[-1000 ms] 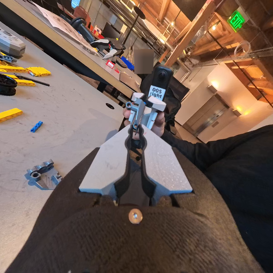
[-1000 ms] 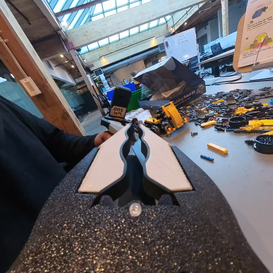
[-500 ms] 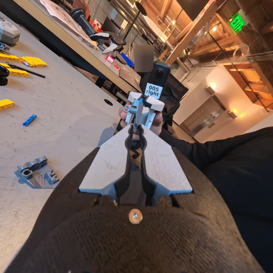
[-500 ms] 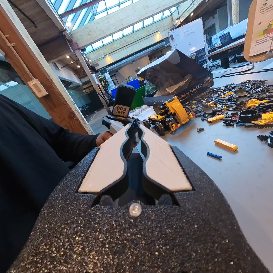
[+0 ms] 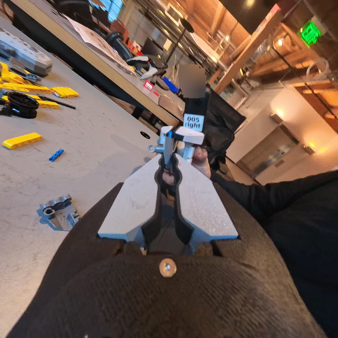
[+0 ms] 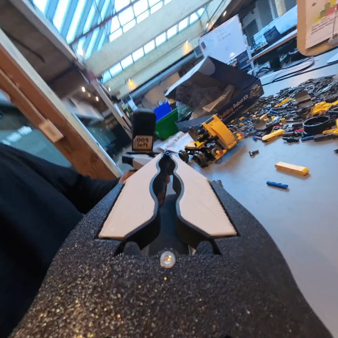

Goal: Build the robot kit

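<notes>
Both views swing and blur as the left hand-held gripper (image 5: 167, 161) pinches a grey piece (image 5: 165, 146) against the blue pin (image 6: 166, 153) nipped by the right hand-held gripper (image 6: 166, 155).

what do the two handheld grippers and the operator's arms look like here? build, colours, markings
Left gripper: pale grey wedge fingers with wavy black inner edges, on a dark textured body with one silver screw. Right gripper: same build, beige fingers, speckled black body. Each carries a black camera block with a white label. Both arms wear black long sleeves.
</notes>
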Demonstrator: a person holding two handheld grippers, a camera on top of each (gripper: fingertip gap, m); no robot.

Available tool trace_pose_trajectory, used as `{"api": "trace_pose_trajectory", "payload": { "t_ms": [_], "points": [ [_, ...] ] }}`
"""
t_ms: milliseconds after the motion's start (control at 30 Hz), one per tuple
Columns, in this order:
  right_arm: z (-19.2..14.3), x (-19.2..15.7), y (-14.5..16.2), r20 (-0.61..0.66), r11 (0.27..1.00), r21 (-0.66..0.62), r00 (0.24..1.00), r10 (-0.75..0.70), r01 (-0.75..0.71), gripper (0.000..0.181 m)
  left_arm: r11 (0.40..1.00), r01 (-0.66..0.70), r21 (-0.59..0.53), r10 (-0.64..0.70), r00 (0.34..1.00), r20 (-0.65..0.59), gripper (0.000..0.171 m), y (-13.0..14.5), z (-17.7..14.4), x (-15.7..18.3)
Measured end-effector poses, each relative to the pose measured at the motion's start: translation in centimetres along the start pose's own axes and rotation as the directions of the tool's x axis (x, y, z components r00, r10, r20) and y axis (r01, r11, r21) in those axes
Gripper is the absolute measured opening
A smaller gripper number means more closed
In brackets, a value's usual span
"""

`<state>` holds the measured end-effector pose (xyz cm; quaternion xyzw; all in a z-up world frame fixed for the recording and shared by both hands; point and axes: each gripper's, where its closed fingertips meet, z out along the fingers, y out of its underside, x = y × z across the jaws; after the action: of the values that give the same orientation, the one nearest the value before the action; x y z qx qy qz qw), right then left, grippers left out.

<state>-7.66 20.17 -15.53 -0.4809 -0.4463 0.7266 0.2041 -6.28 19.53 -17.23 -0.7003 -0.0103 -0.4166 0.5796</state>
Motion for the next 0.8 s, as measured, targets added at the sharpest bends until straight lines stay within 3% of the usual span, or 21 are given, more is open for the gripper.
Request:
{"api": "trace_pose_trajectory", "payload": {
  "t_ms": [200, 433, 700, 733, 800],
  "points": [
    [0.2, 2.3, 0.7, -0.095, 0.988, 0.091, 0.987, 0.133, -0.125, 0.0, 0.991, 0.11, 0.073, -0.114, 0.993, 0.045, 0.006, 0.6, 0.0, -2.0],
    [0.8, 3.7, 0.2, -0.167, 0.983, 0.128, 0.974, 0.152, -0.131, 0.0, 0.99, -0.134, 0.046, 0.12, 0.966, 0.229, 0.006, -0.2, 0.0, -3.3],
    [1.4, 4.1, 0.1, -0.199, 0.988, 0.117, 0.972, 0.126, -0.104, 0.0, 0.988, -0.14, 0.07, 0.117, 0.959, 0.258, 0.006, -0.4, -0.5, -3.7],
    [1.2, 4.4, -0.2, -0.218, 0.987, 0.134, 0.968, 0.121, -0.093, 0.0, 0.988, -0.14, 0.062, 0.119, 0.958, 0.262, 0.006, -0.2, -0.5, -3.7],
    [-2.5, 6.6, -4.8, -0.262, 0.941, 0.325, 0.948, 0.183, -0.091, 0.0, 0.991, -0.13, -0.022, 0.131, 0.957, 0.259, 0.006, 2.4, -0.4, -3.8]
  ]
}}
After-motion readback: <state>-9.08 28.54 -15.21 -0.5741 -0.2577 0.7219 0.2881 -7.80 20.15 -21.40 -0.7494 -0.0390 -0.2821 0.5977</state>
